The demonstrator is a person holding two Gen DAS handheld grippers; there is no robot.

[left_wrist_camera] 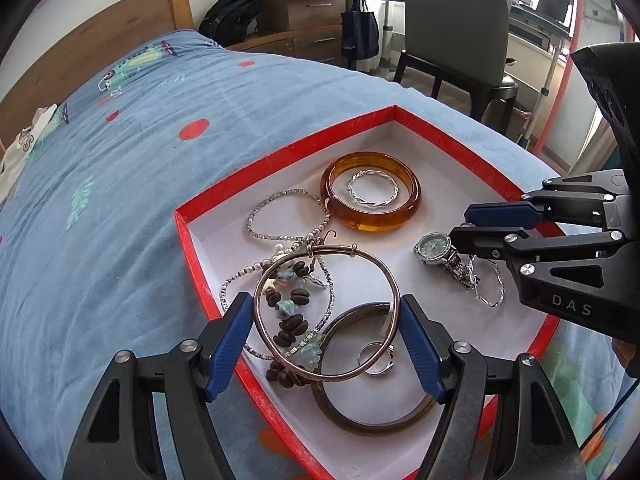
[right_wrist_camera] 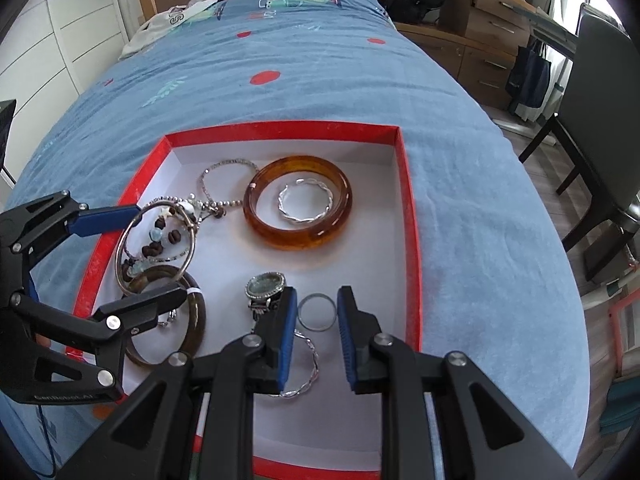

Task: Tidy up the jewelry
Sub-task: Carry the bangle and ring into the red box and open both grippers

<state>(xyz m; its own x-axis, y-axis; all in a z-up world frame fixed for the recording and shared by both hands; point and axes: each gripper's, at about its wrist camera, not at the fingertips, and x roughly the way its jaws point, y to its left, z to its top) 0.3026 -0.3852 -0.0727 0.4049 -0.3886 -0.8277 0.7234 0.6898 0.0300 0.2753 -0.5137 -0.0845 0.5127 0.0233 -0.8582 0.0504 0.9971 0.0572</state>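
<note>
A red box with a white floor lies on the bed and holds the jewelry. My left gripper is shut on a thin metal bangle, its pads pressing both sides; the bangle is tilted up over a bead bracelet and a dark bangle. My right gripper is open, its pads either side of a small silver ring lying on the box floor. A watch lies just left of it. An amber bangle encircles a twisted silver bracelet.
The box sits on a blue bedspread. A silver chain and a twisted silver hoop also lie in the box. A chair and wooden drawers stand beyond the bed.
</note>
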